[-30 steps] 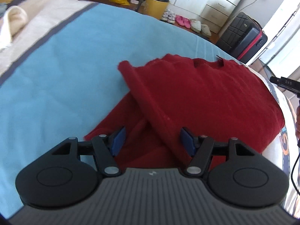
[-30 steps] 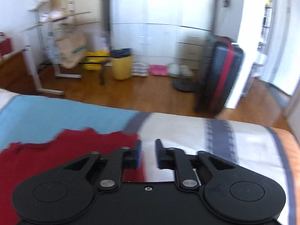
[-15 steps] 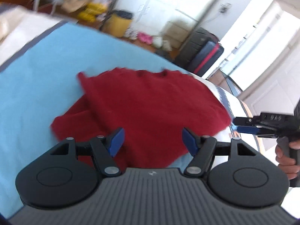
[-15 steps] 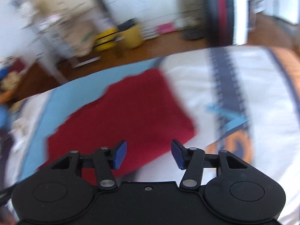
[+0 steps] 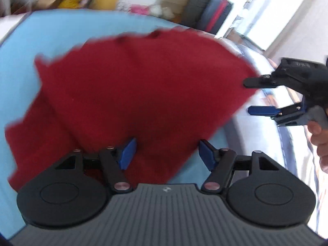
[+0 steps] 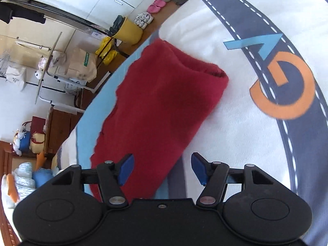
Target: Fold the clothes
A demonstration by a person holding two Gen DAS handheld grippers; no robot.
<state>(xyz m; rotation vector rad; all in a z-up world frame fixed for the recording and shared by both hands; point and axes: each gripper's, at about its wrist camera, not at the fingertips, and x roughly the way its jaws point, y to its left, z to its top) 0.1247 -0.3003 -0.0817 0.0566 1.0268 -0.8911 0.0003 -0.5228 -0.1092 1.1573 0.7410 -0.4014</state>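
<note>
Right tool: while its jaws are opening, the right tool (image 6: 162, 169) hangs released over the garment's lower edge.
Left tool: left tool (image 5: 166, 153) spread wide, gripping nothing.
Garment: red garment (image 5: 139, 94) mid-frame, flat on the bed (image 6: 246, 123).

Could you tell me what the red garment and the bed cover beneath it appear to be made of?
The red garment looks like a soft, matte knit or fleece: its surface is fuzzy, its edges look ragged, and its folded end forms a thick, rounded roll. The bed cover looks like smooth woven cotton or a similar sheet fabric, matte, with flat printed graphics and fine creases. Neither fibre can be confirmed by sight.
</note>
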